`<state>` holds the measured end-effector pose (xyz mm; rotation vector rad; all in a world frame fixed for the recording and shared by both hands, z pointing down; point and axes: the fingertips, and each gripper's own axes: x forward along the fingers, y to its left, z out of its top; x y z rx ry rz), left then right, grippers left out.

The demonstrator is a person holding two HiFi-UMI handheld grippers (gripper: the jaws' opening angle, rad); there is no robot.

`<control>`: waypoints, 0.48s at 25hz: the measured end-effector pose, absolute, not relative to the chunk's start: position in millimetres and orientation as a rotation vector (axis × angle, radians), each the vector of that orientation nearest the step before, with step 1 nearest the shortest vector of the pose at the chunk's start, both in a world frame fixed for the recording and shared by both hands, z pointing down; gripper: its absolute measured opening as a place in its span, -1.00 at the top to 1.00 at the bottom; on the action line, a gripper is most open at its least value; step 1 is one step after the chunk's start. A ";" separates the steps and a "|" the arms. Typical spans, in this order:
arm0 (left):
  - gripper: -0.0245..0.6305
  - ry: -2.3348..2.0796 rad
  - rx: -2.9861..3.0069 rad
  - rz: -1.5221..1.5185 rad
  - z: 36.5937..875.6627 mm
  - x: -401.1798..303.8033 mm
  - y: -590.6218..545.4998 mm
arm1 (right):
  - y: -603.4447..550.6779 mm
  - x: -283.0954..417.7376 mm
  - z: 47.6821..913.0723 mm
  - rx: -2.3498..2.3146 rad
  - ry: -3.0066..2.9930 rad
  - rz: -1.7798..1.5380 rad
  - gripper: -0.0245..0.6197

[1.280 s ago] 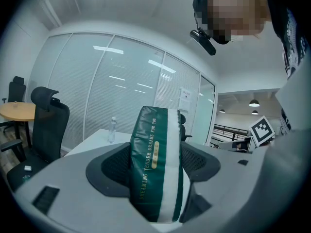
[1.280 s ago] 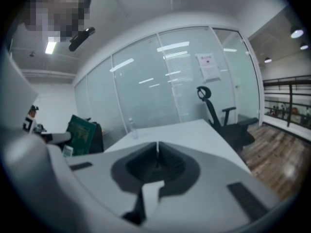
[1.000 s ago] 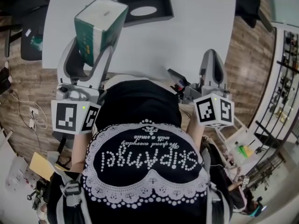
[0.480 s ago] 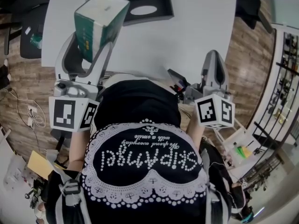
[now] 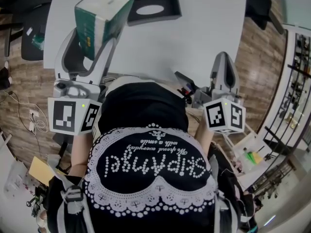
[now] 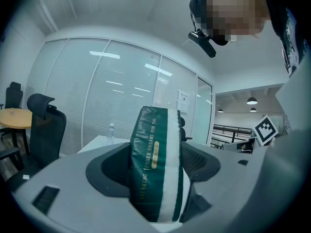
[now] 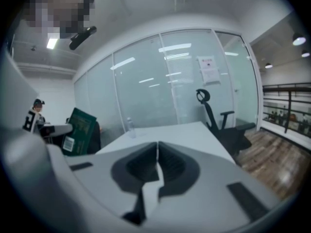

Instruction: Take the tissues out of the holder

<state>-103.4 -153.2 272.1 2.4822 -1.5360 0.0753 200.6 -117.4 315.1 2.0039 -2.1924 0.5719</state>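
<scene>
Head view: a white table (image 5: 204, 28) fills the top, with the black holder (image 5: 170, 6) at upper centre. The green tissue pack (image 5: 99, 18), clamped in the left gripper (image 5: 95, 42), has lifted further toward the upper left, so it is out of the holder. The right gripper (image 5: 221, 62) is closed and holds nothing.

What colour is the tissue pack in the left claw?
The tissue pack is dark green with a white stripe, clearest in the left gripper view.

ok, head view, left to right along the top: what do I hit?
tissue pack, clamped in the left gripper → black holder → right gripper, shut on nothing
</scene>
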 end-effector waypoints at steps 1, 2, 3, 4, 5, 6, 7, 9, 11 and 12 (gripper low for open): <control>-0.10 -1.533 2.482 0.075 272.2 -103.2 -153.4 | -117.6 200.0 314.2 2.001 -2.195 0.565 0.82; -0.10 -1.530 2.483 0.075 272.4 -102.6 -153.3 | -117.4 200.0 313.5 2.002 -2.197 0.562 0.82; -0.10 -1.526 2.484 0.076 272.7 -101.6 -152.8 | -116.9 200.3 313.0 2.004 -2.199 0.560 0.82; -0.10 -1.521 2.485 0.076 272.9 -100.3 -152.1 | -116.2 200.8 312.7 2.004 -2.200 0.559 0.82; -0.10 -1.517 2.487 0.077 273.1 -99.2 -151.4 | -115.5 201.2 312.3 2.004 -2.201 0.558 0.82; -0.10 -1.514 2.488 0.077 273.2 -98.3 -150.9 | -114.9 201.4 311.9 2.003 -2.203 0.556 0.82; -0.10 -1.512 2.488 0.077 273.4 -98.0 -150.7 | -114.5 201.3 311.5 2.002 -2.204 0.555 0.82; -0.10 -1.511 2.488 0.076 273.5 -98.5 -150.8 | -114.1 200.7 311.0 2.002 -2.204 0.551 0.82; -0.10 -1.514 2.488 0.074 273.3 -99.7 -151.2 | -114.0 200.1 310.7 2.003 -2.203 0.549 0.82; -0.10 -1.515 2.487 0.073 273.2 -100.4 -151.4 | -114.0 199.9 310.7 2.004 -2.203 0.547 0.82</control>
